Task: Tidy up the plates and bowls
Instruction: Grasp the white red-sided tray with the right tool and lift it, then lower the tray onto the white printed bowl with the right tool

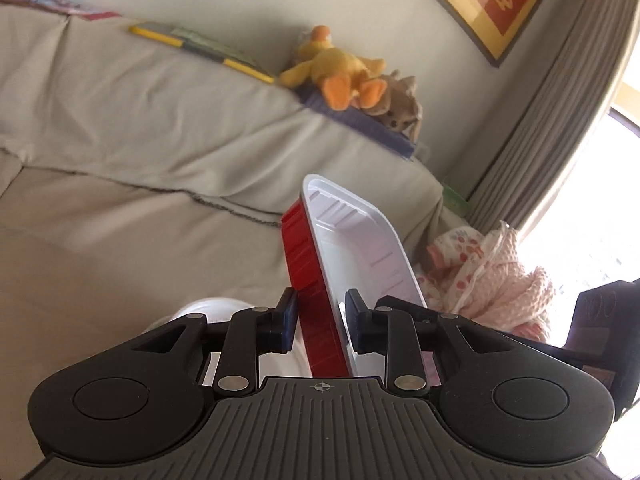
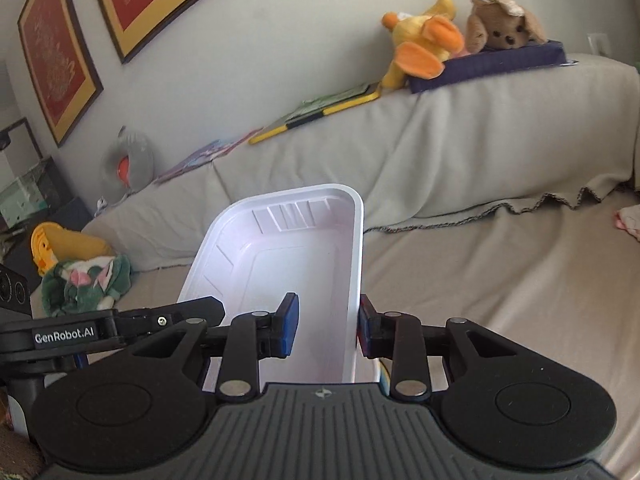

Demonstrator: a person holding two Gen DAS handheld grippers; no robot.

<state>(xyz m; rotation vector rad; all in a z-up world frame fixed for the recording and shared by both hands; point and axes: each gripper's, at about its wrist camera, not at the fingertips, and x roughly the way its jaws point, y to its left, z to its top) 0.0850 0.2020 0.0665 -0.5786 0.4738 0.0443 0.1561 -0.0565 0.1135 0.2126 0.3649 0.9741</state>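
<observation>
A rectangular plastic tray (image 1: 352,248), red outside and white inside, is held up in the air in front of the sofa. My left gripper (image 1: 321,320) straddles its rim, one finger on the red outer wall and one inside. My right gripper (image 2: 327,322) grips the tray's right rim (image 2: 357,280), one finger inside the white tray (image 2: 288,256) and one outside. The left gripper's black body (image 2: 120,324) shows at the left of the right wrist view. A white round dish (image 1: 208,310) sits partly hidden below my left gripper.
A grey-covered sofa (image 2: 480,264) fills the background. A yellow plush duck (image 2: 424,40) and brown plush dog (image 2: 504,28) lie on its backrest beside books (image 2: 320,114). Pink clothes (image 1: 492,280) lie by the curtain (image 1: 552,140). A green floral cloth (image 2: 86,282) is at left.
</observation>
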